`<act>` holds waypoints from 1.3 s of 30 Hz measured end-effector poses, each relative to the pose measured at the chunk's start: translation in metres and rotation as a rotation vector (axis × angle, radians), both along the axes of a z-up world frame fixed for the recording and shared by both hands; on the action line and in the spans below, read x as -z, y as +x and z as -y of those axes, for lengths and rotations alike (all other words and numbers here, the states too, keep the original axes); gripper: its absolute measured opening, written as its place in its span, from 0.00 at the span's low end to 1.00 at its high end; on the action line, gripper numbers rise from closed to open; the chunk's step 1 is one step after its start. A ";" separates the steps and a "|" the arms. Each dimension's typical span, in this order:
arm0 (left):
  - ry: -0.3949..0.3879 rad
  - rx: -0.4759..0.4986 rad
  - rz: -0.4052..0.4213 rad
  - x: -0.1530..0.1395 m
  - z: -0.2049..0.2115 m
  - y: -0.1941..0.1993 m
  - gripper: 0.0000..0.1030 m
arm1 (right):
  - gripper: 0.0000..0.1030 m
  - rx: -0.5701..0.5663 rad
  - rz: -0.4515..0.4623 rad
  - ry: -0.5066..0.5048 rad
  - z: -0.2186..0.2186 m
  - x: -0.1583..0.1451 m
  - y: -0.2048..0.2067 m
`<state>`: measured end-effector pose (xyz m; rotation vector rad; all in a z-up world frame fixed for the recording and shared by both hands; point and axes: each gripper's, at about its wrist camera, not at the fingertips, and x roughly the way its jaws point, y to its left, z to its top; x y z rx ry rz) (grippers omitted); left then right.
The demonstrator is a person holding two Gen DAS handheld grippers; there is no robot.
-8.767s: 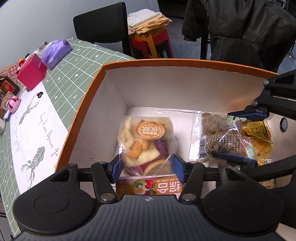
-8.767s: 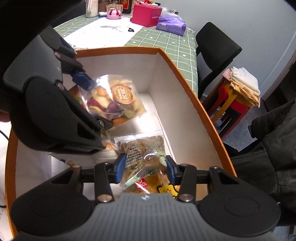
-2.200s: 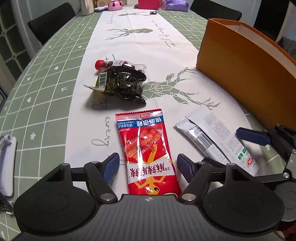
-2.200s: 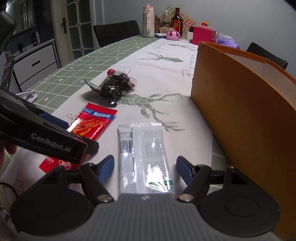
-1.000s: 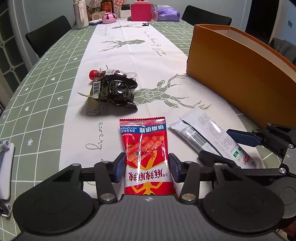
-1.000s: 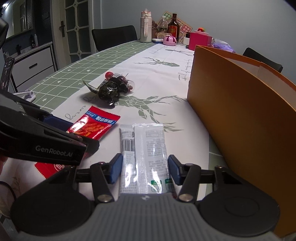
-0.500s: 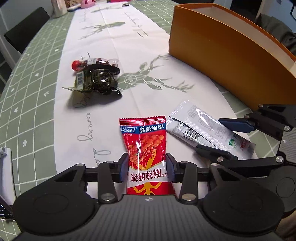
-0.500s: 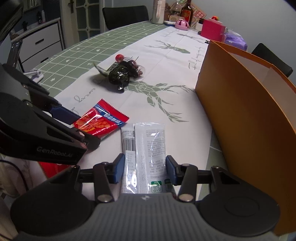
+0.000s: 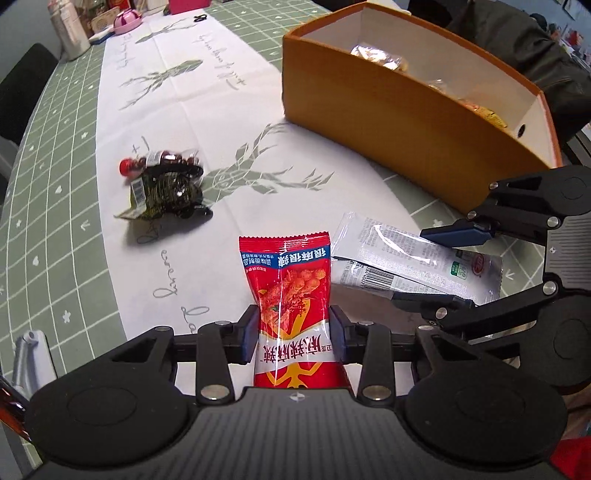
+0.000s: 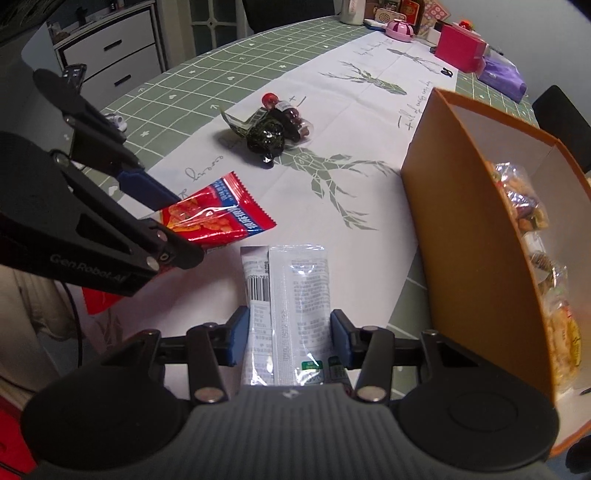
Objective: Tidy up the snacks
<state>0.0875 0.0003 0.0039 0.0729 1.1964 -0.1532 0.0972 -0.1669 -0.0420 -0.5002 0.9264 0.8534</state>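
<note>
My left gripper [image 9: 294,334] is shut on a red snack packet [image 9: 291,291] and holds it above the table; it also shows in the right wrist view [image 10: 218,218]. My right gripper [image 10: 289,338] is shut on a silvery white snack packet [image 10: 290,291], also lifted; the packet shows in the left wrist view [image 9: 413,262]. The orange box [image 9: 413,107] stands to the right with several snack bags inside [image 10: 528,218]. A dark green snack bag [image 9: 166,192] and a small red-capped bottle [image 9: 159,159] lie on the white runner farther off.
The green checked tablecloth [image 9: 48,192] with a white deer-print runner [image 9: 207,92] covers the table. A pink box [image 10: 460,51], a purple pouch [image 10: 502,75], bottles and a pink item [image 10: 400,27] stand at the far end. A chair [image 10: 561,118] stands behind the box.
Both grippers have closed on their packets and lifted them off the table. Both views have risen and now look down into the orange box.
</note>
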 end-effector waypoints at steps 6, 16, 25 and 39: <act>0.011 0.045 -0.017 -0.024 0.007 0.007 0.42 | 0.45 -0.031 -0.008 -0.034 0.006 -0.023 0.004; 0.040 0.113 0.016 -0.074 0.023 0.030 0.42 | 0.45 -0.017 0.062 -0.023 0.027 -0.074 0.016; 0.078 0.174 0.083 -0.105 0.056 0.066 0.42 | 0.45 0.095 0.147 -0.026 0.056 -0.105 0.059; 0.125 0.316 0.099 -0.091 0.131 0.136 0.42 | 0.45 0.251 0.089 -0.086 0.103 -0.073 0.121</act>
